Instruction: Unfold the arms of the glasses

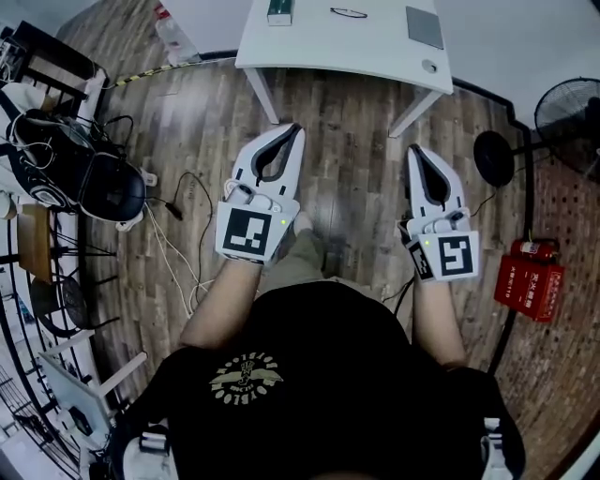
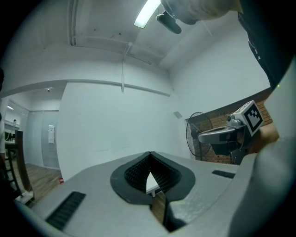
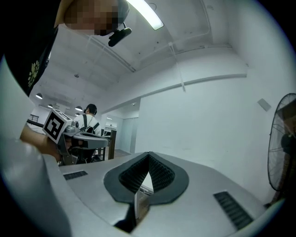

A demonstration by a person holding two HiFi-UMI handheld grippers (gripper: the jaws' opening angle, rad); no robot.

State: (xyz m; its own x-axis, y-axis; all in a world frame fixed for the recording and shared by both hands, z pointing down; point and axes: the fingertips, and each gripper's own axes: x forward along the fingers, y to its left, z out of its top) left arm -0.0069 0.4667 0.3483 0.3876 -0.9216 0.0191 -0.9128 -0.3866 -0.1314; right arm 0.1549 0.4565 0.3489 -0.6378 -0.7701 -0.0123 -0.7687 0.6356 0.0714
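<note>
The glasses (image 1: 349,13) lie on the white table (image 1: 356,52) at the far end of the head view, thin dark frame, too small to tell how the arms stand. Both grippers hang level over the wooden floor, well short of the table. My left gripper (image 1: 295,128) is shut, its tips meeting with nothing between them; in its own view the left gripper (image 2: 150,154) closes to a point. My right gripper (image 1: 415,150) is shut and empty too, and the right gripper (image 3: 148,154) shows its ribbed pads together.
On the table also lie a green box (image 1: 278,11), a grey pad (image 1: 425,26) and a small round thing (image 1: 429,67). A standing fan (image 1: 570,111) and red box (image 1: 531,278) stand right. Cables (image 1: 173,234) and a black bag (image 1: 89,173) lie left.
</note>
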